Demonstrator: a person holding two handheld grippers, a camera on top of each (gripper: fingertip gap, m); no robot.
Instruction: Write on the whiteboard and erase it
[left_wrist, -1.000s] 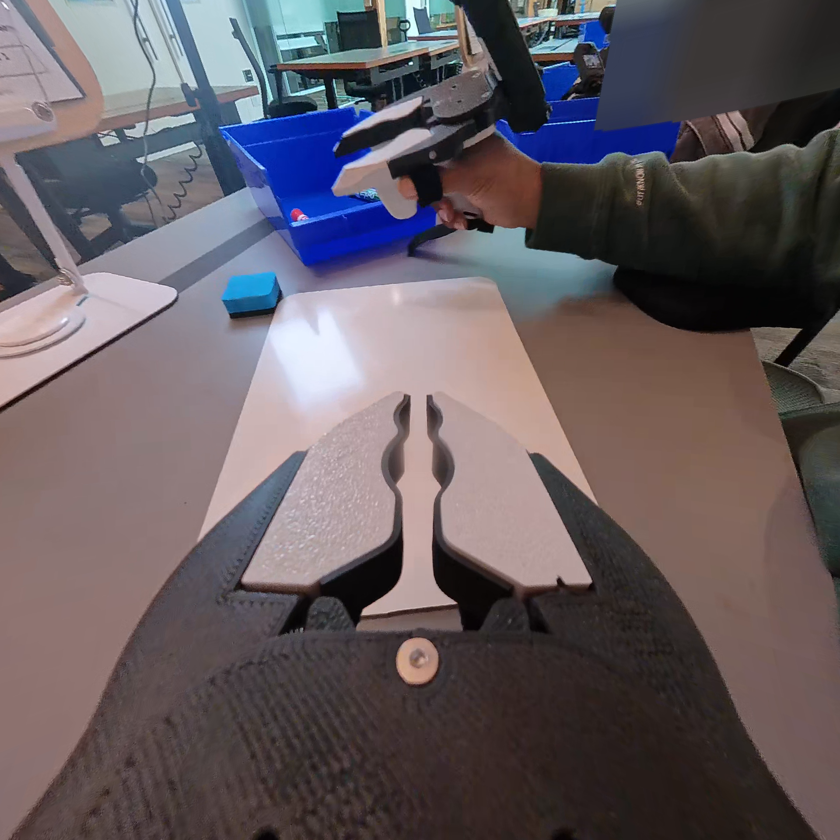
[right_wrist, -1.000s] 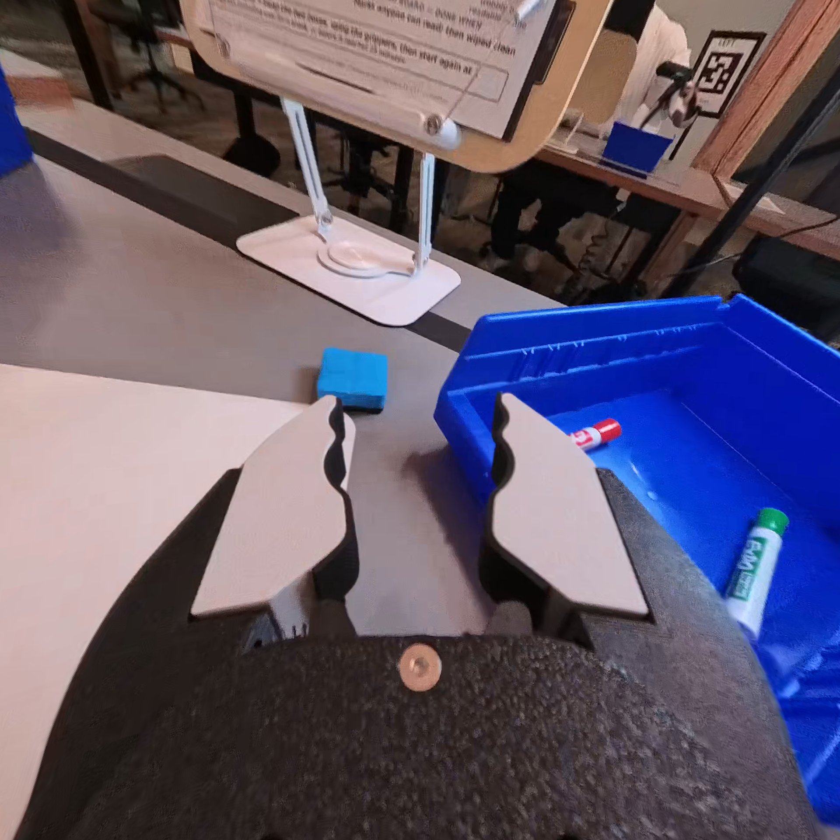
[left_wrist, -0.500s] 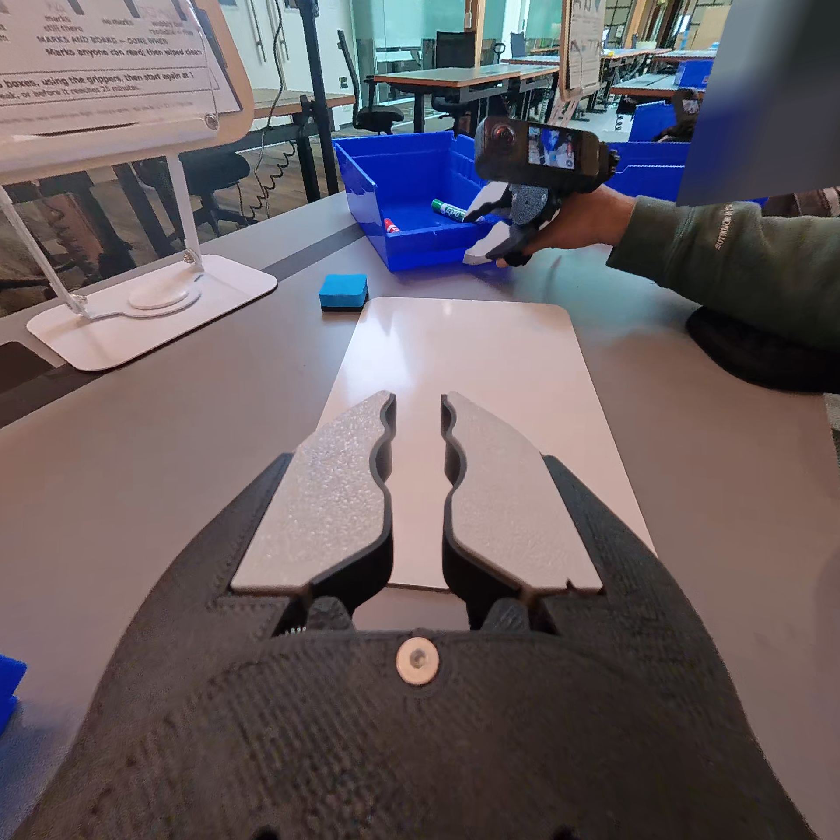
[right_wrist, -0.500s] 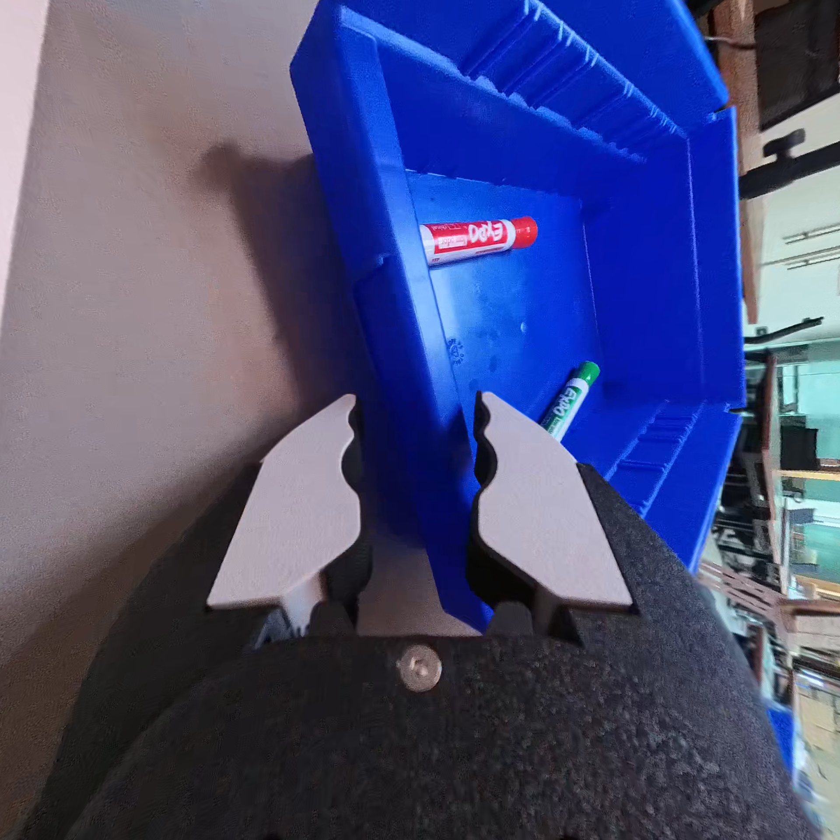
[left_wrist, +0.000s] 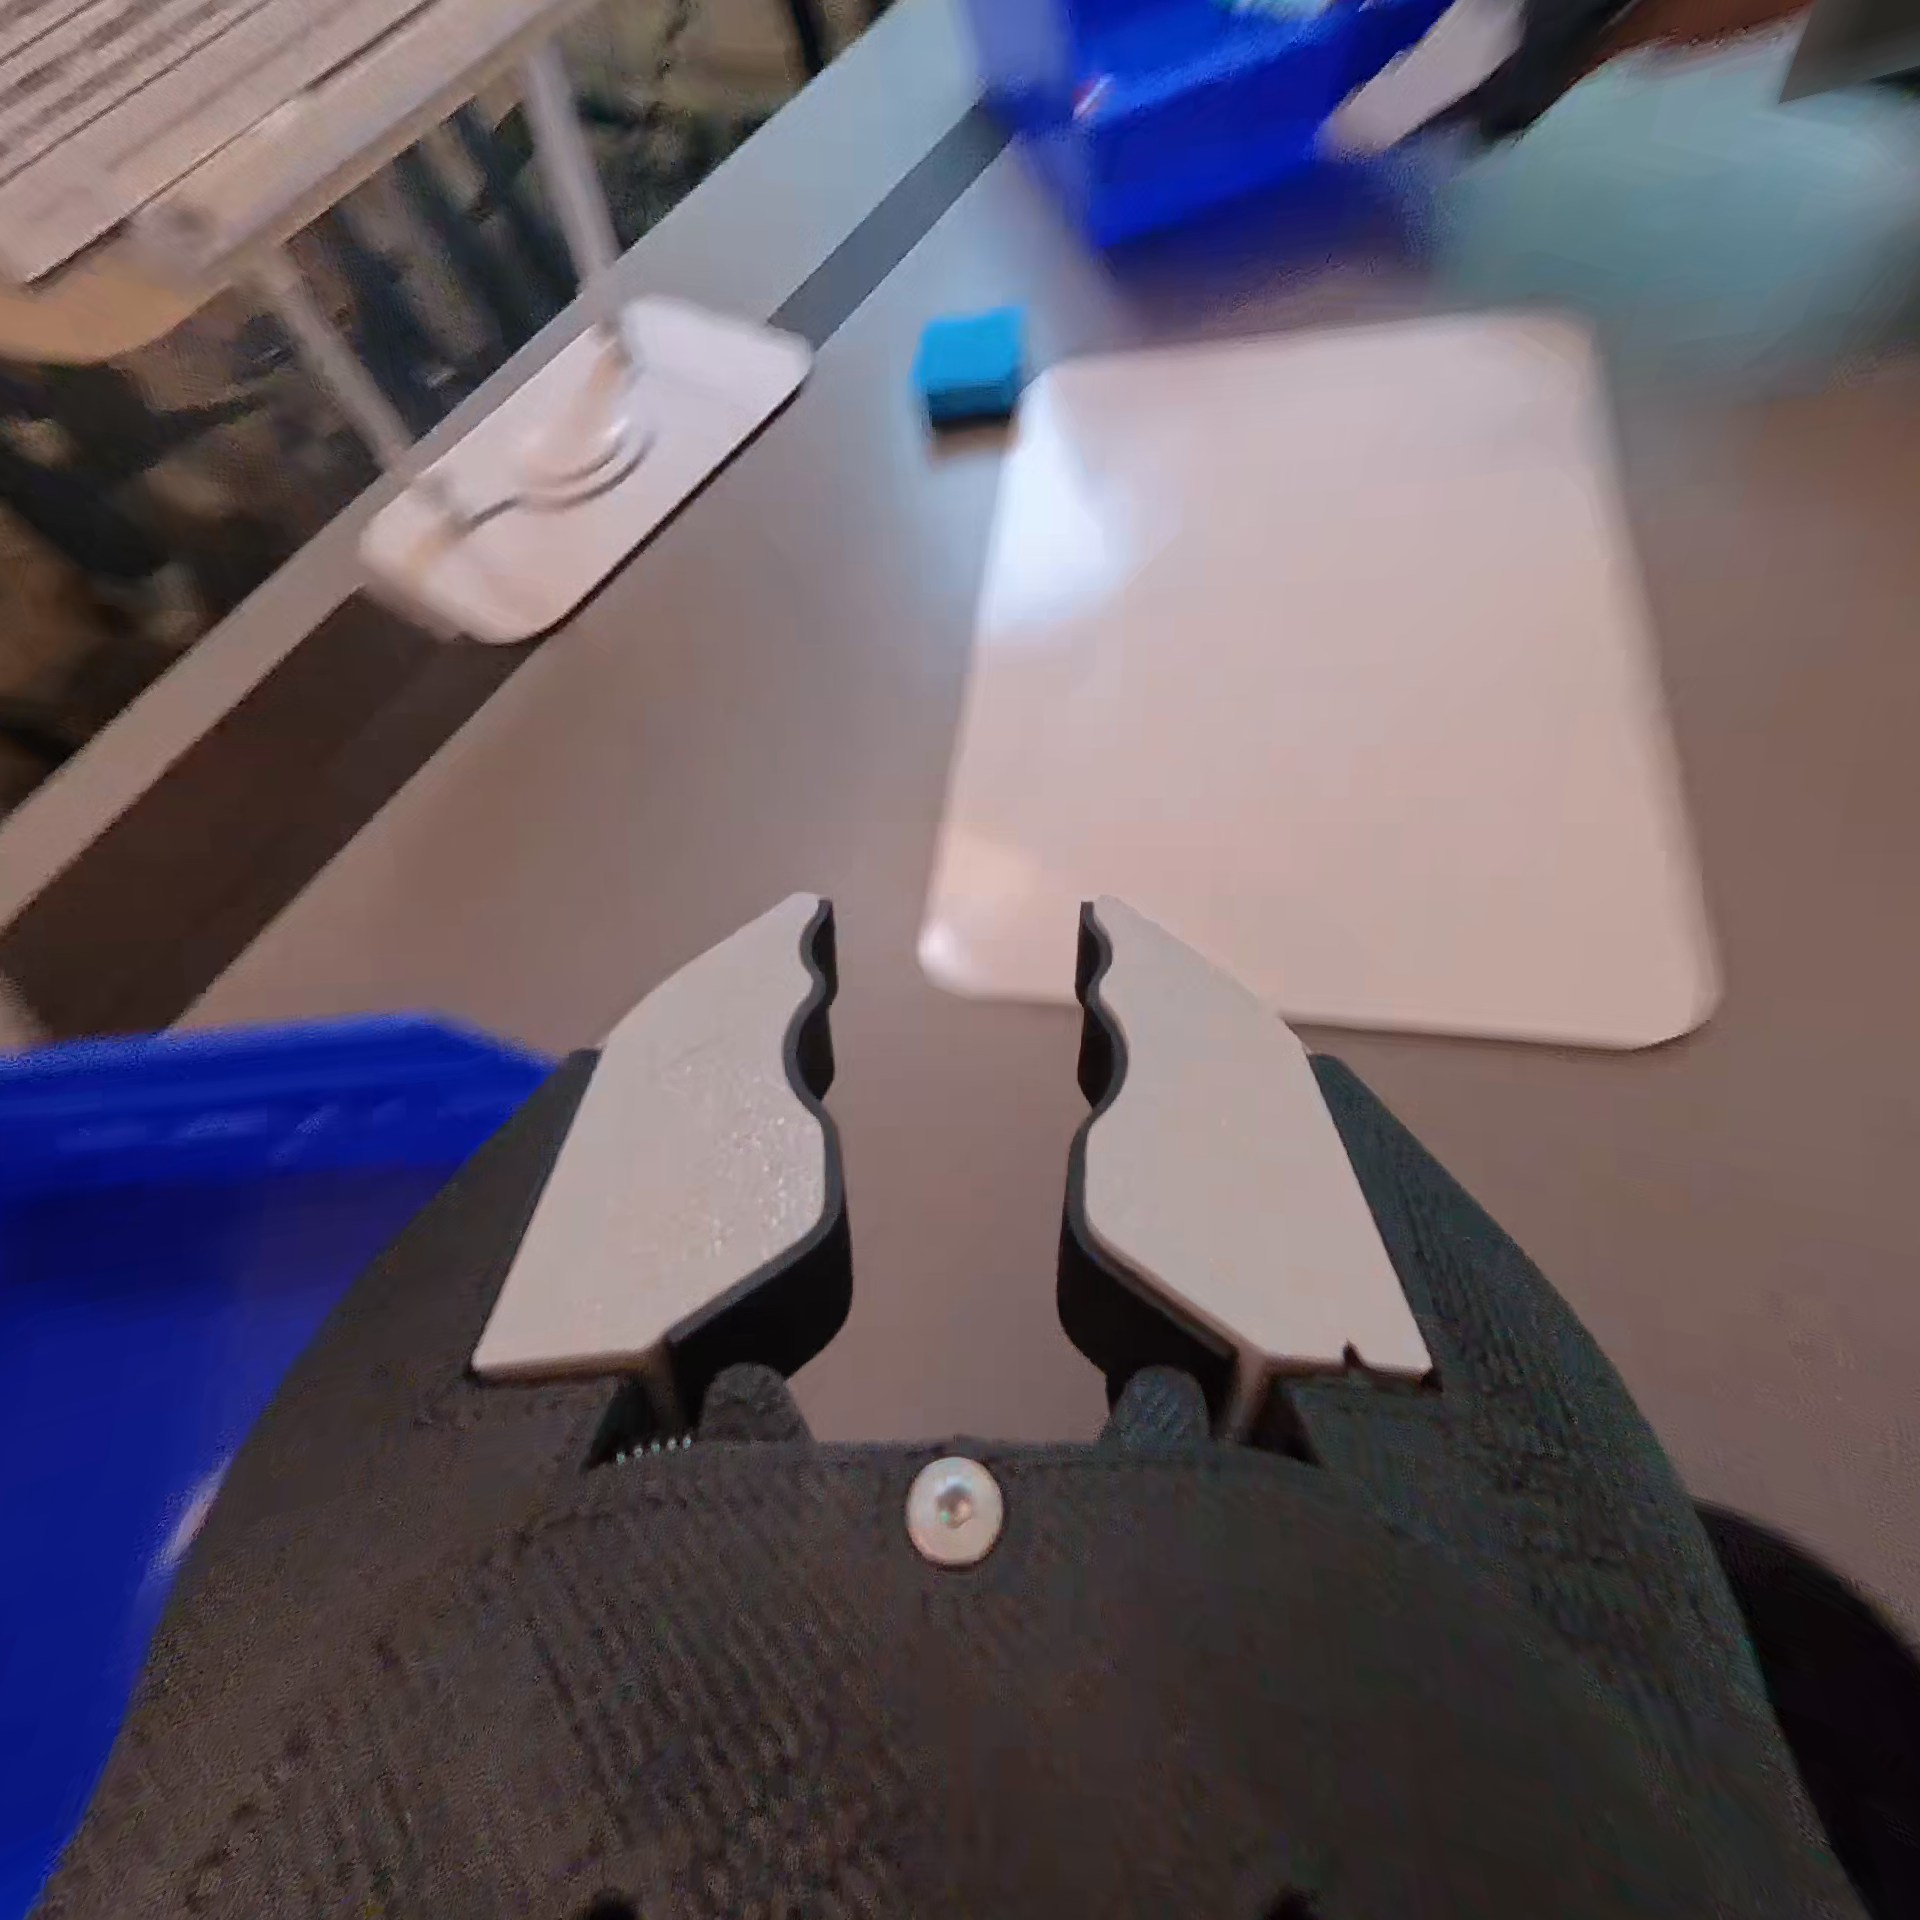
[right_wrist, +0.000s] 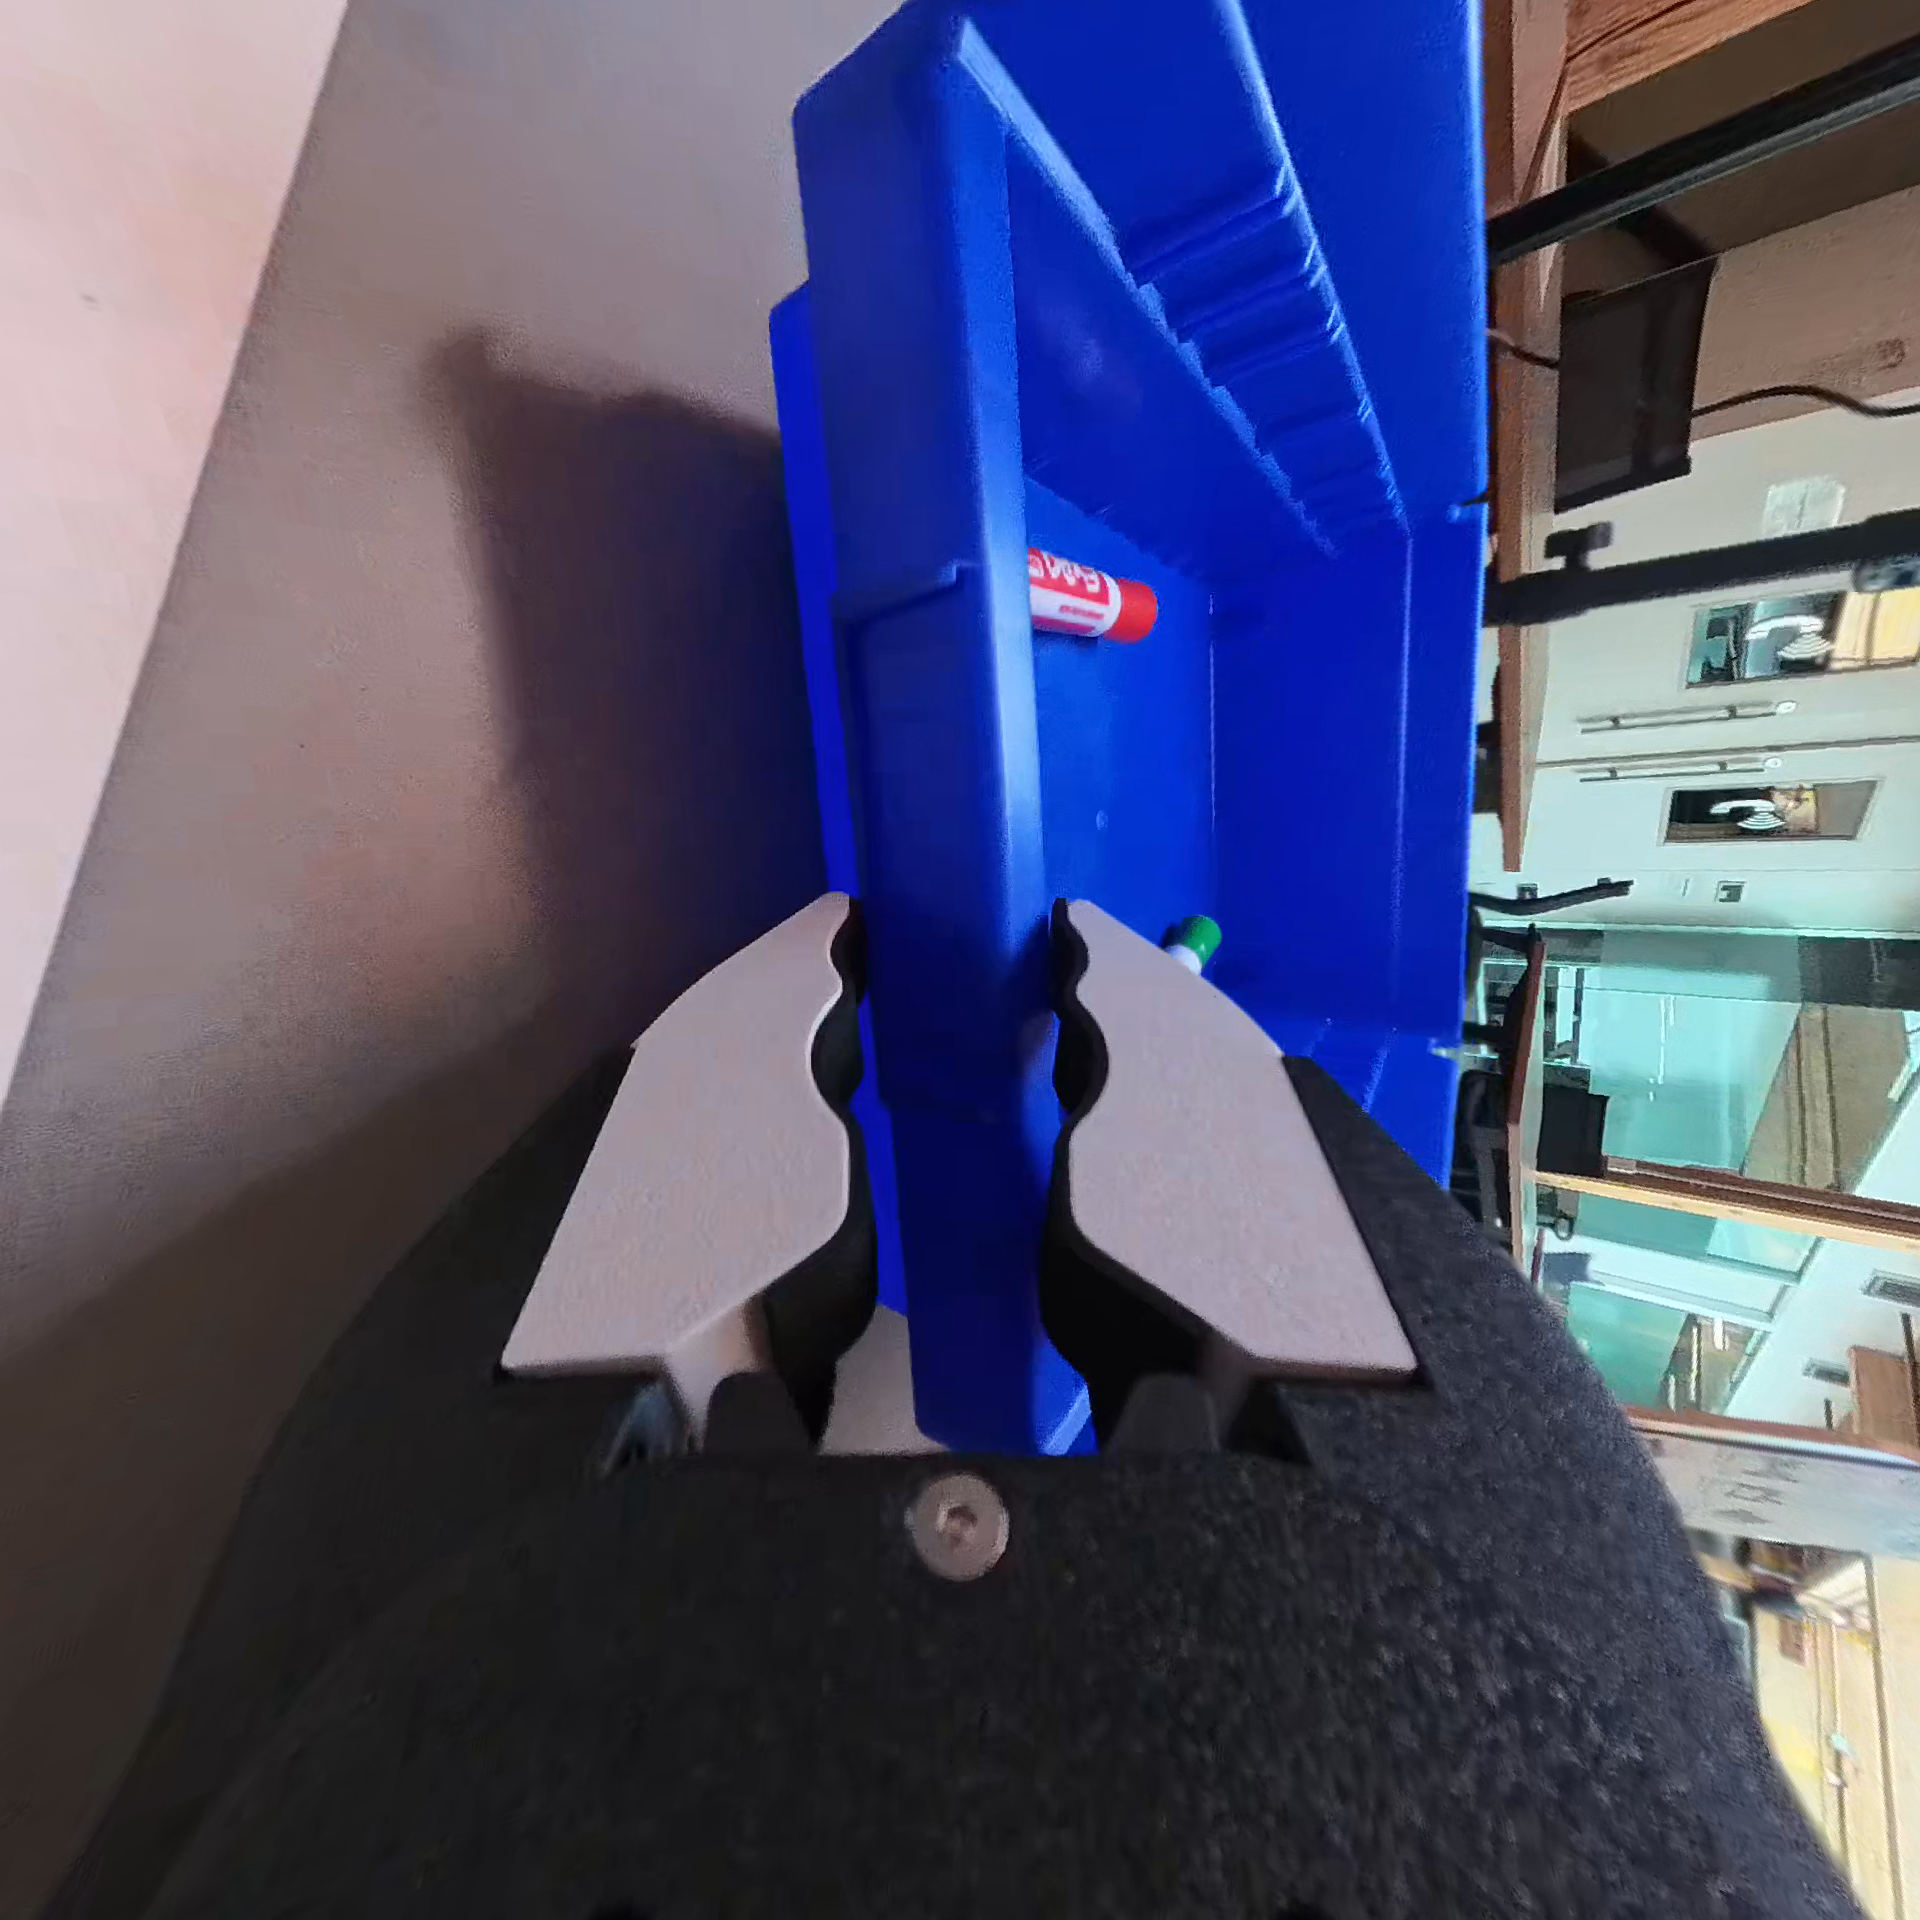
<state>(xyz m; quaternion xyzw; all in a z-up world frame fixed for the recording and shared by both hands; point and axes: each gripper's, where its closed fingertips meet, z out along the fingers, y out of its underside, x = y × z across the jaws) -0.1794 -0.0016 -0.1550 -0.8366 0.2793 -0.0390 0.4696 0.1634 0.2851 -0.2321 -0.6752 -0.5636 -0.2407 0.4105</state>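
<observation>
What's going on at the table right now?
The right gripper has closed on the front wall of the blue bin, one finger on each side. A red marker and a green marker lie inside. The left gripper is open and empty, over the table near the blank whiteboard. The blue eraser lies beside it, untouched.

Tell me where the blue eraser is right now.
In the left wrist view, the blue eraser lies on the grey table, just off the whiteboard's far left corner, between the white stand base and blue bin.
</observation>
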